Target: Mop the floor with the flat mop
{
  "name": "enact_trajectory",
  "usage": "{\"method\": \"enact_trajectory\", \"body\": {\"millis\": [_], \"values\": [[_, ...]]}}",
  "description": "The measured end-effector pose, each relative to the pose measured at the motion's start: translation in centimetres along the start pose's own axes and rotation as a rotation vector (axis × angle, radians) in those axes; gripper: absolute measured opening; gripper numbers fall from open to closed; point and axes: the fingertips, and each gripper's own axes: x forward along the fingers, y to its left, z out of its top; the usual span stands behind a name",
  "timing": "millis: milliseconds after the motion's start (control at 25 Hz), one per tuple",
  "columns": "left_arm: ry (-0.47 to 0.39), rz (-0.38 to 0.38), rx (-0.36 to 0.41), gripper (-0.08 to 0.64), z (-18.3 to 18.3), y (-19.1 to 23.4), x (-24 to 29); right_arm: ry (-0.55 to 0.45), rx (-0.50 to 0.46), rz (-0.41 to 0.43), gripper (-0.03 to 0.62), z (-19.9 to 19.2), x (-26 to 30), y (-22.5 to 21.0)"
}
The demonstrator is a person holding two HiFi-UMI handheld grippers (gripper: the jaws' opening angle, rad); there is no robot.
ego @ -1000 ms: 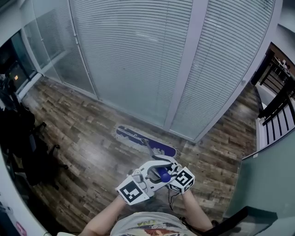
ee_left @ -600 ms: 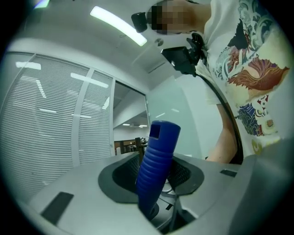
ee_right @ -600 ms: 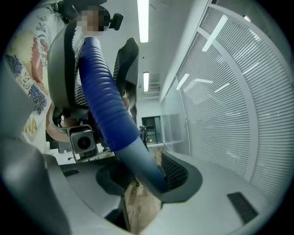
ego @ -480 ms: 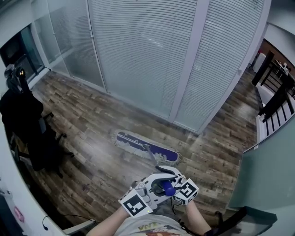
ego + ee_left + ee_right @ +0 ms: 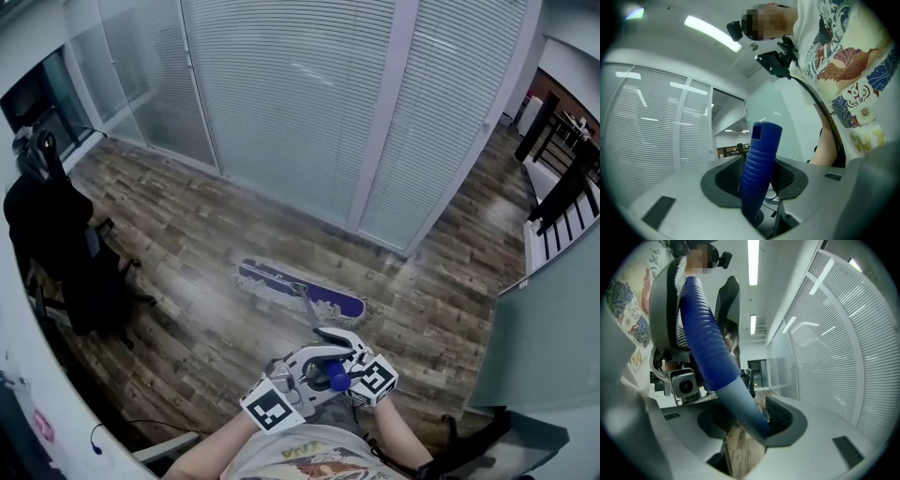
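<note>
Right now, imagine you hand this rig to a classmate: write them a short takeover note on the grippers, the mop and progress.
Left gripper: shut on the blue grip of the mop handle.
Right gripper: shut on the same handle, just below that grip.
Mop head: flat on the wooden floor ahead, short of the blinds.
Done: mop held, head down.
Left: mop the floor; how much is covered cannot be told.

No word or number can be read for certain. The person's shirt (image 5: 298,461) carries yellowish lettering at 6 o'clock in the head view, too blurred and cut off to spell out. The 2 marker cubes (image 5: 270,410) show only black-and-white square patterns, no letters.
</note>
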Motion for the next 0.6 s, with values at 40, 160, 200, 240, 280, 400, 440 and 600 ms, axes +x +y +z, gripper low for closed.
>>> {"method": "enact_trajectory", "body": {"millis": [40, 160, 200, 240, 280, 400, 440, 600], "values": [[-0.004, 0.010, -0.002, 0.147, -0.1, 0.3, -0.3, -0.003, -0.008, 0.008, 0.164, 0.0, 0.4, 0.0], [-0.024, 0.028, -0.011, 0.147, -0.2, 1.0, -1.1, 0.020, -0.025, 0.061, 0.166, -0.1, 1.5, 0.3], [-0.033, 0.037, -0.011, 0.147, -0.2, 1.5, -1.3, 0.025, -0.025, 0.073, 0.169, 0.0, 1.9, 0.1], [-0.042, 0.049, -0.011, 0.147, -0.1, 2.1, -1.5, 0.026, -0.024, 0.082, 0.170, 0.2, 2.3, -0.1], [-0.048, 0.060, -0.012, 0.147, -0.1, 2.7, -1.6, 0.026, -0.024, 0.088, 0.173, 0.3, 2.8, -0.4], [-0.050, 0.060, 0.007, 0.147, -0.4, 4.2, -1.9, 0.028, -0.024, 0.107, 0.175, 0.4, 4.0, -1.3], [-0.049, 0.055, 0.016, 0.147, -0.7, 4.5, -2.0, 0.033, -0.027, 0.115, 0.178, 0.2, 4.5, -1.6], [-0.028, 0.058, 0.019, 0.147, -2.7, 6.3, -2.8, 0.059, -0.030, 0.146, 0.190, -1.0, 6.8, -2.9]]}}
